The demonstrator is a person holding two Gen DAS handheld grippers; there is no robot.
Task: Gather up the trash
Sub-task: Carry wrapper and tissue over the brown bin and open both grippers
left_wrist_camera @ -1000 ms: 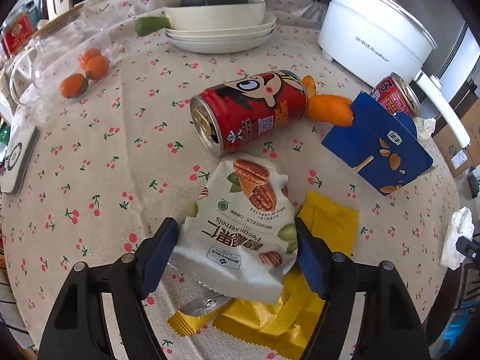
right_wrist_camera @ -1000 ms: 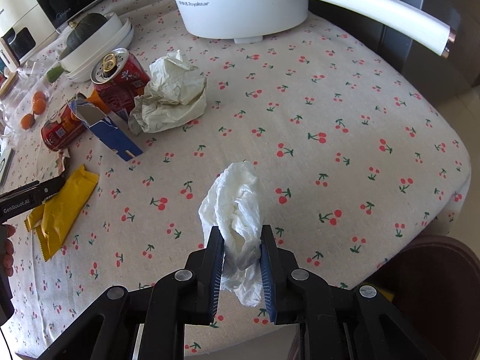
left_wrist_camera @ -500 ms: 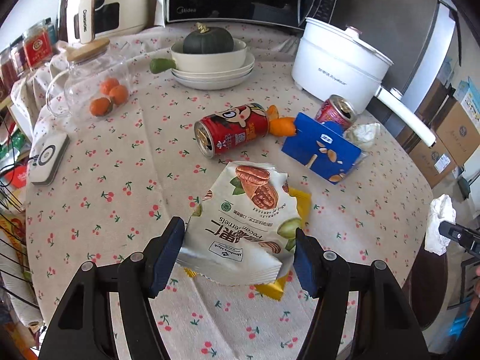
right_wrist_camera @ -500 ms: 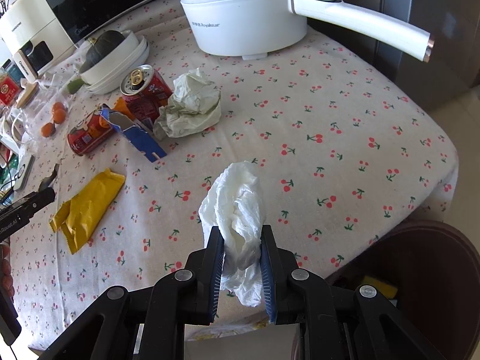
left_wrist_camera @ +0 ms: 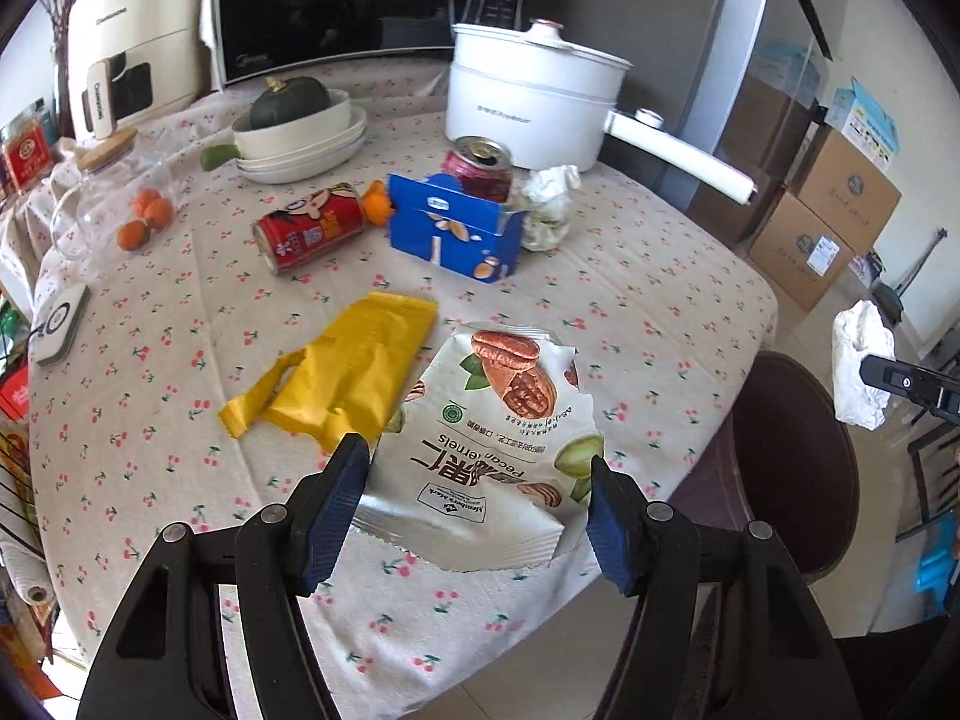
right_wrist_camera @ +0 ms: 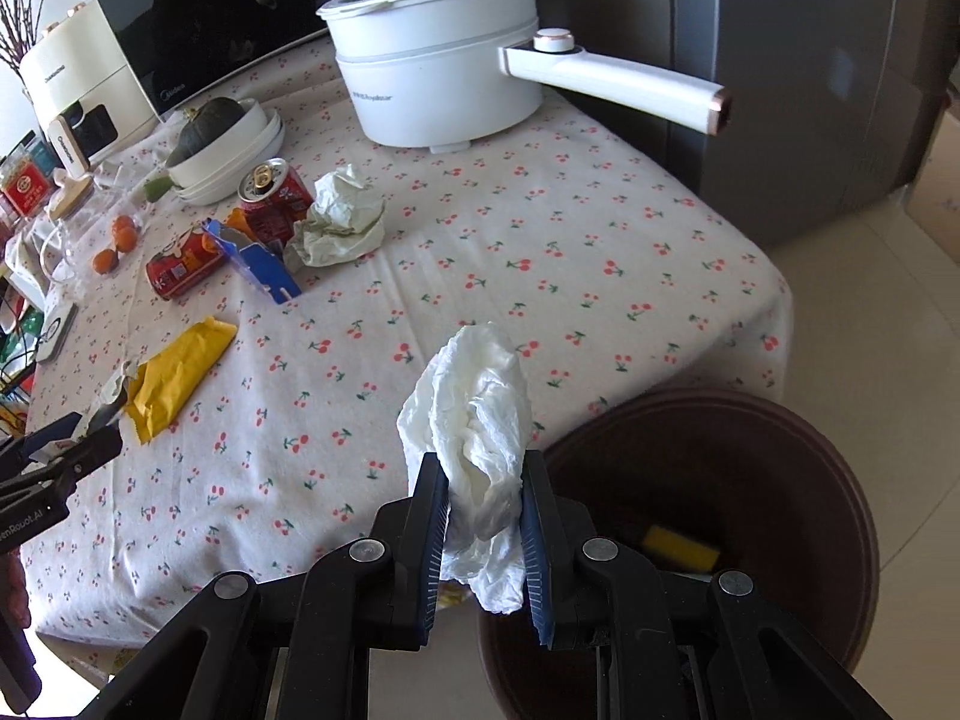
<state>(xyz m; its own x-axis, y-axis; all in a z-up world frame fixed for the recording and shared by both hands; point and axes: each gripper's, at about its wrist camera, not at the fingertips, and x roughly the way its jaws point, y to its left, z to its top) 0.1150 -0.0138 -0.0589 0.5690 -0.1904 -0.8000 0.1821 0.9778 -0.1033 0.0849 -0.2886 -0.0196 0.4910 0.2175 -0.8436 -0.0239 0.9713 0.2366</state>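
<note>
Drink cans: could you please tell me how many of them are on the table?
2. One red can lies on its side left of the blue carton. The other can stands upright behind that carton, beside the crumpled paper. More could be hidden behind the carton.

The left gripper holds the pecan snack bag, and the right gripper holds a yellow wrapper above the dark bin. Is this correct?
One detail is wrong. The right gripper holds a crumpled white tissue, not the yellow wrapper, which lies on the table. The right wrist view shows this. The left gripper does hold the pecan snack bag, beside the dark bin.
</note>
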